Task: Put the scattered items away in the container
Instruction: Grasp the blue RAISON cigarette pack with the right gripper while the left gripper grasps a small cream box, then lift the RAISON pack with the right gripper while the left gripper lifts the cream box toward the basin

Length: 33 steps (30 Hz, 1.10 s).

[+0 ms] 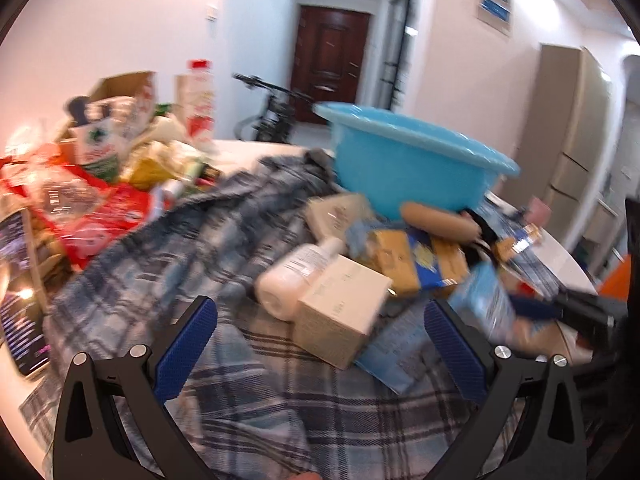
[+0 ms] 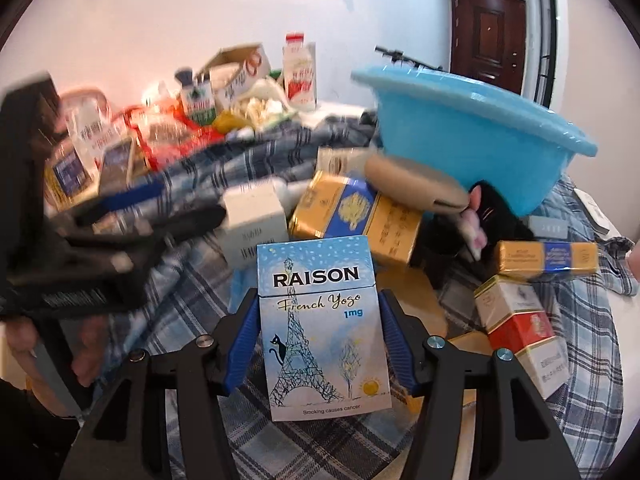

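right gripper [image 2: 320,344]: its blue pads were pressed against both sides of a light blue raison cigarette pack [image 2: 322,332], pinching it upright, print facing the camera.
raison cigarette pack: held just above the plaid cloth [image 2: 192,292], in front of the pile of boxes, not in the basin.
left gripper [image 1: 320,344]: jaws spread wide over the plaid cloth, nothing between the pads; a cream box [image 1: 340,312] lay just ahead of them.
blue basin [image 2: 472,128]: sat tilted at the far side of the pile, its near side propped on a tan roll [image 2: 416,188] and other items; what lay inside it could not be seen.
scattered items: a gold and blue carton [image 2: 356,216] lay just behind the held pack, a smaller gold and blue box [image 2: 546,258] to the right, a red and white pack [image 2: 520,320] near the right finger, a white bottle [image 1: 296,272] touching the cream box.
far clutter: a milk carton [image 2: 300,76], an open cardboard box [image 2: 236,68] and red wrappers [image 1: 100,208] were heaped by the wall, blurred.
background: a dark wooden door [image 1: 330,60] and a bicycle [image 1: 272,108] stood beyond the table.
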Each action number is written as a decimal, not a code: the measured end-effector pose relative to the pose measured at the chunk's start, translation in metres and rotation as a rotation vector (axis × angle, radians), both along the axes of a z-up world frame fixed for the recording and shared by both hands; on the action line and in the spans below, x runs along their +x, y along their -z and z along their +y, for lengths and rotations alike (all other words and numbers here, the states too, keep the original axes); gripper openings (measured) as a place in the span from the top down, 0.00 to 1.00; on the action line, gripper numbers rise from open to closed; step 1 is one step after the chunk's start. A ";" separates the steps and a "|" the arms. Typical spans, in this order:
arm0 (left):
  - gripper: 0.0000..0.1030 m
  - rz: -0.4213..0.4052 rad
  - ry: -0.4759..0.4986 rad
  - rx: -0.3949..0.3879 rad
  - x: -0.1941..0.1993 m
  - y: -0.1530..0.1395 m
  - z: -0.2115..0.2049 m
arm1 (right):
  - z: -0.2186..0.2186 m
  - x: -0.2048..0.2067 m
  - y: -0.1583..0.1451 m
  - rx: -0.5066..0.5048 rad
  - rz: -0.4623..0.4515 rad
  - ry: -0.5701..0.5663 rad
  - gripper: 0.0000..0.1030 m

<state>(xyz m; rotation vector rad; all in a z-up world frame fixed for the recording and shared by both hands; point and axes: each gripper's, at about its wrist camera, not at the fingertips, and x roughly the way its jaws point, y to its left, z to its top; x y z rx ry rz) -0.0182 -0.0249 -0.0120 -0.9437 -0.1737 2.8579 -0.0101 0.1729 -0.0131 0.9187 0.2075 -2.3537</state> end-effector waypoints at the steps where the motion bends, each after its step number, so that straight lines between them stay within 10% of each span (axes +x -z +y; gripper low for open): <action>1: 0.00 -0.011 0.027 0.002 -0.002 0.001 0.001 | 0.005 0.001 -0.004 -0.025 0.016 0.011 0.42; 13: 0.01 -0.118 0.152 0.019 -0.035 0.007 0.009 | 0.047 0.000 -0.026 -0.202 0.082 0.121 0.42; 21: 0.46 -0.097 0.132 -0.123 -0.032 0.011 0.023 | 0.044 0.001 -0.025 -0.195 0.085 0.113 0.42; 33: 0.57 -0.096 0.150 -0.096 -0.024 0.004 0.018 | 0.044 0.003 -0.023 -0.178 0.093 0.125 0.42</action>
